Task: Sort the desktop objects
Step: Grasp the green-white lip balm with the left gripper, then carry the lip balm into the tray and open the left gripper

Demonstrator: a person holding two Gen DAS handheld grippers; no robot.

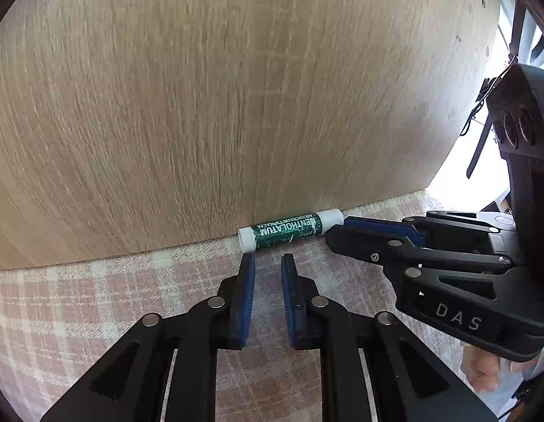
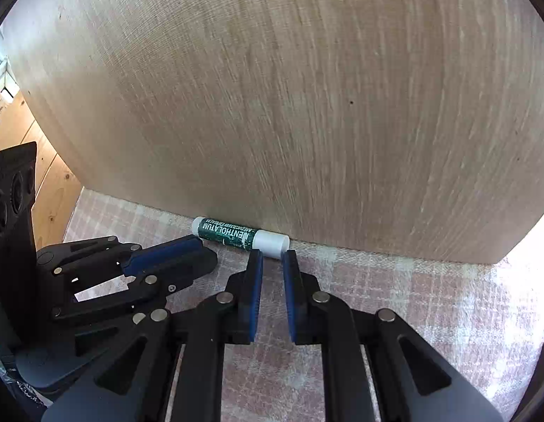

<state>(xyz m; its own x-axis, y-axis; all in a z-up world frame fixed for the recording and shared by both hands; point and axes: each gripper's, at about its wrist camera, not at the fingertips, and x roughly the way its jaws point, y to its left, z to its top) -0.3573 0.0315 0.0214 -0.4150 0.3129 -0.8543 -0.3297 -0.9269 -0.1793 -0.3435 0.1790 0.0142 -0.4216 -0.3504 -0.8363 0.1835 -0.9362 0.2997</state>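
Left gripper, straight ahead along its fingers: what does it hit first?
Most likely the lip balm tube, near its plain white end, lying against the wooden panel. The left gripper has its fingertips just short of it, jaws narrowly apart with nothing between. Exact gap is unclear.

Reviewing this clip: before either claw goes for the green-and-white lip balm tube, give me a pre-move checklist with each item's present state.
1. Green-and-white lip balm tube lies flat on the pink plaid cloth: ok.
2. Tube free of the upright wooden panel: not ok, it lies right along the panel's base.
3. Left claw empty, jaws slightly apart, just short of the tube: ok.
4. Right claw empty, tips at the white cap: ok.
5. Claws clear of each other: cannot tell, both crowd the tube.
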